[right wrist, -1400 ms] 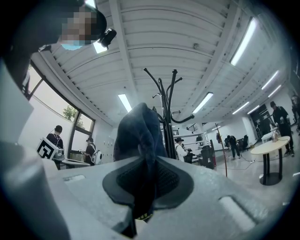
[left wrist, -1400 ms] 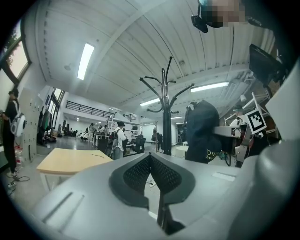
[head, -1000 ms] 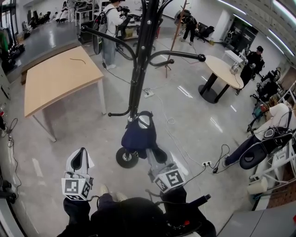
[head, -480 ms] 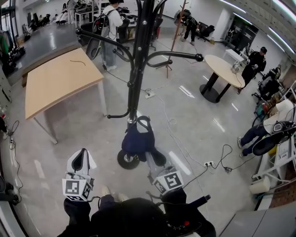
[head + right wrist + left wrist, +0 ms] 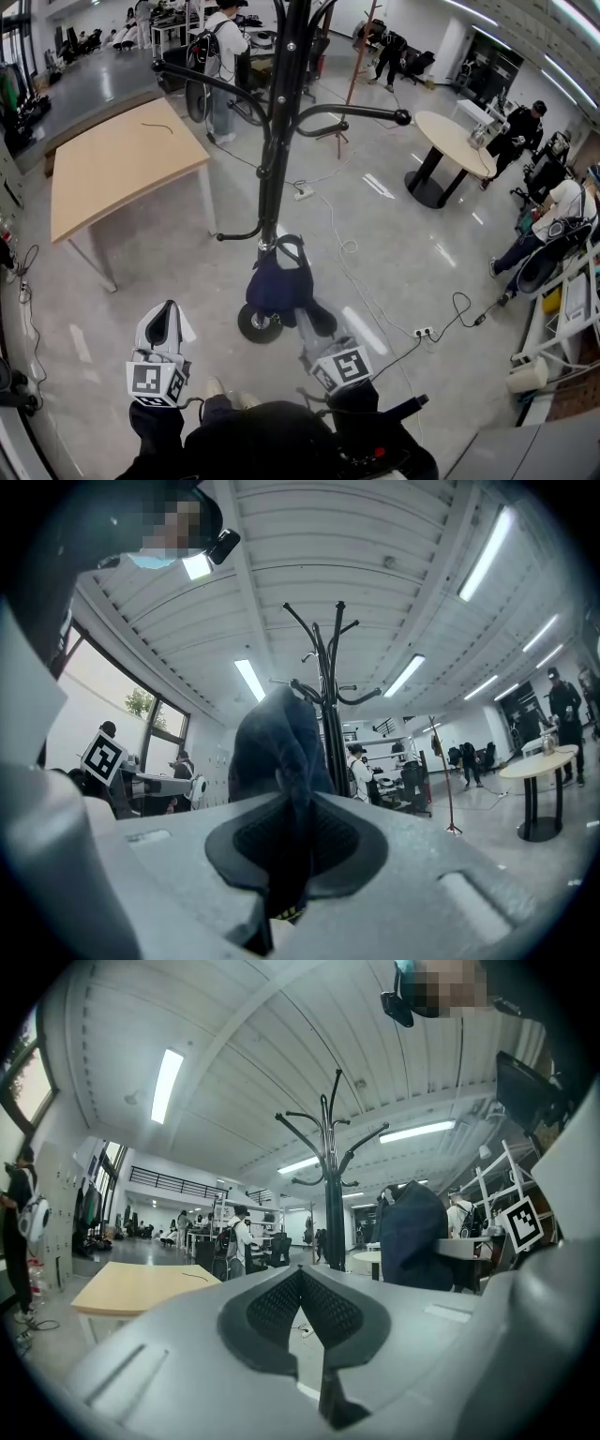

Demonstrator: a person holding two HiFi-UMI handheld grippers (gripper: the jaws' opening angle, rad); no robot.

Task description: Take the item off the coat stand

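Observation:
A black coat stand [image 5: 279, 122] rises in the middle of the head view, its round base [image 5: 257, 322] on the floor. A dark navy cloth item [image 5: 279, 281] with a strap loop on top hangs close beside the pole, low down. My right gripper [image 5: 309, 315] is shut on its lower edge. Whether the loop still touches a hook I cannot tell. The right gripper view shows the navy fabric [image 5: 277, 747] pinched between the pads, the stand [image 5: 330, 705] behind it. My left gripper [image 5: 164, 317] is shut and empty, left of the base, apart from the item [image 5: 412, 1237].
A wooden table [image 5: 112, 159] stands at the left, a round table [image 5: 455, 141] at the right. Cables [image 5: 370, 281] and a power strip [image 5: 420, 331] lie on the floor right of the stand. Shelving [image 5: 562, 328] is at the far right. People stand at the back.
The navy item has turned slightly in the right gripper, and its strap loop now shows on top. Both grippers have kept their places. A person at the right has moved away.

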